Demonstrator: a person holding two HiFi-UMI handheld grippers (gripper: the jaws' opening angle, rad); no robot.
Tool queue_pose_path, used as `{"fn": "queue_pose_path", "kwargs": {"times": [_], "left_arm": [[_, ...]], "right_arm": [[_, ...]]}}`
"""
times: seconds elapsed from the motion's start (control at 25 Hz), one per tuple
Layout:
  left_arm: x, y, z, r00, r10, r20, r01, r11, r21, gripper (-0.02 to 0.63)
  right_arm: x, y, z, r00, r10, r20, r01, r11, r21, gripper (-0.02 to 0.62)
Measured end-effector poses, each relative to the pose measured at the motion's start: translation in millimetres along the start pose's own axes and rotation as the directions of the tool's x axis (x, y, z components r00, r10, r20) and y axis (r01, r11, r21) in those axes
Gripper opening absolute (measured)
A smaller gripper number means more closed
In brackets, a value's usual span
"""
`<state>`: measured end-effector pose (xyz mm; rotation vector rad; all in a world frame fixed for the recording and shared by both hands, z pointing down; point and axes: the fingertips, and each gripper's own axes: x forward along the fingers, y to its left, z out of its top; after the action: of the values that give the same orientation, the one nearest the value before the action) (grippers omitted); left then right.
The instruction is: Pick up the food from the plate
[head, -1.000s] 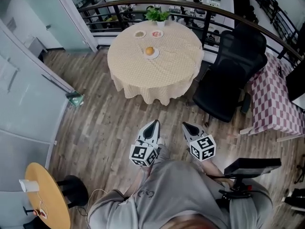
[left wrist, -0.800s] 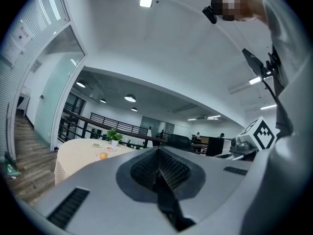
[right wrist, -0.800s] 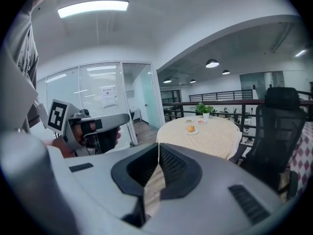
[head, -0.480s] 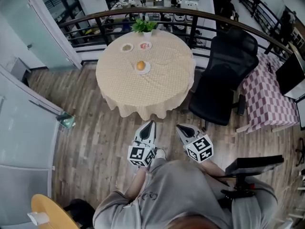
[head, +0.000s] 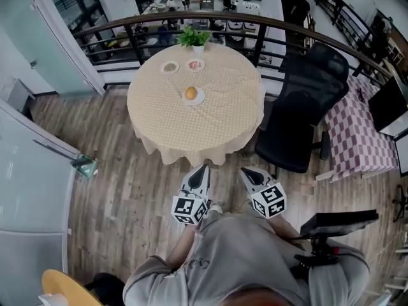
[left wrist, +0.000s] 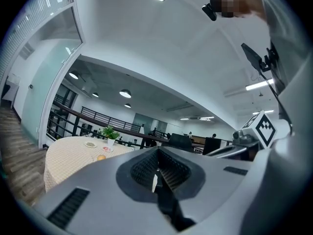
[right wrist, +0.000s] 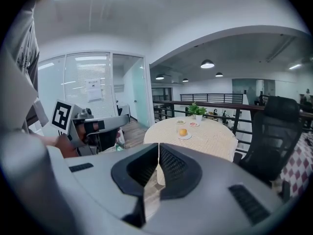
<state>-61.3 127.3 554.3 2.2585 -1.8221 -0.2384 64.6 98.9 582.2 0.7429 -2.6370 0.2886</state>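
Note:
An orange round piece of food (head: 190, 93) sits on a small white plate (head: 197, 99) near the middle of a round table with a beige cloth (head: 217, 120). Both grippers hang low in front of the person, well short of the table. The left gripper (head: 204, 169) is shut with nothing in it, and so is the right gripper (head: 245, 171). The left gripper view shows the food (left wrist: 101, 156) far off to the left beyond the shut left gripper (left wrist: 157, 166). In the right gripper view the food (right wrist: 183, 132) lies ahead, past the shut right gripper (right wrist: 159, 164).
Two more small plates (head: 169, 67) (head: 195, 64) and a potted plant (head: 193, 38) stand at the table's far side. A black office chair (head: 306, 107) is right of the table, a checkered table (head: 363, 129) further right. A railing (head: 121, 34) runs behind; a glass wall (head: 38, 164) is left.
The table has come closer and lower in the head view as the person walks toward it. Both grippers stay shut and held in front of the body.

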Motion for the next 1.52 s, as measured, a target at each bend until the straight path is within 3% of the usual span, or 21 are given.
{"fn": "queue_pose_path", "kwargs": {"times": [0.44, 0.76, 1.12, 1.52], "left_arm": [[8.2, 30.7, -4.4, 0.999, 0.01, -0.032, -0.01, 1.0, 0.009, 0.01], [0.0, 66.7, -1.9, 0.991, 0.134, 0.002, -0.133, 0.99, -0.035, 0.01], [15.9, 106.2, 4.4, 0.972, 0.235, -0.016, -0.235, 0.972, -0.024, 0.009], [96.0, 122.4, 25.9, 0.983, 0.181, -0.022, -0.18, 0.983, 0.019, 0.009]], "right_arm": [[29.4, -10.0, -5.1, 0.999, -0.005, -0.055, 0.005, 1.0, 0.015, 0.015], [76.9, -4.3, 17.7, 0.995, 0.082, -0.052, -0.083, 0.996, -0.026, 0.015], [123.8, -13.6, 32.9, 0.981, 0.184, -0.063, -0.187, 0.981, -0.046, 0.015], [179.9, -65.0, 51.9, 0.979, 0.195, -0.059, -0.195, 0.981, -0.011, 0.015]]}}
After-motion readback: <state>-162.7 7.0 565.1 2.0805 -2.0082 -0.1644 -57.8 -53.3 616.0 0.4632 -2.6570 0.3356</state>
